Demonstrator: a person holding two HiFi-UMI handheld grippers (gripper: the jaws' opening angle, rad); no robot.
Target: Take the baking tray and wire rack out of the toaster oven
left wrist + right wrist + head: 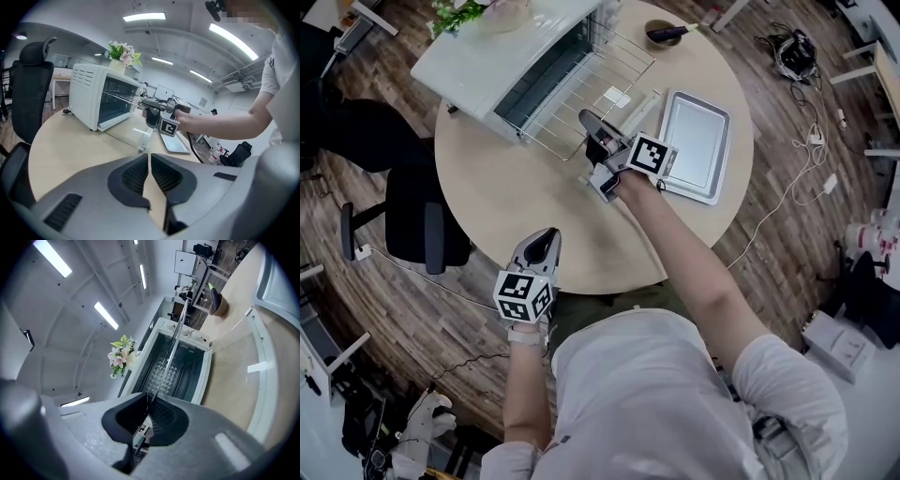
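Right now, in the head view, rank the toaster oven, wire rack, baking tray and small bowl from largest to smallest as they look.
1. toaster oven
2. wire rack and baking tray: they look about alike, and the rack's back is inside the oven, so I leave them unranked
3. small bowl

Supporting surface: one round, pale beige table (pixel 516 206) with a smooth top.

Item 1: a white, box-shaped metal toaster oven (pixel 487 56) stands on the table at its far-left edge. Its open front faces the table's middle.

Item 2: a silver, rectangular metal baking tray (pixel 694 141) lies flat on the table. It is to the right of the toaster oven's open front and apart from it.

Item 3: a small, round brown bowl (pixel 652 28) sits right of the toaster oven, beyond the baking tray. A dark elongated object (pixel 670 34) lies across it.
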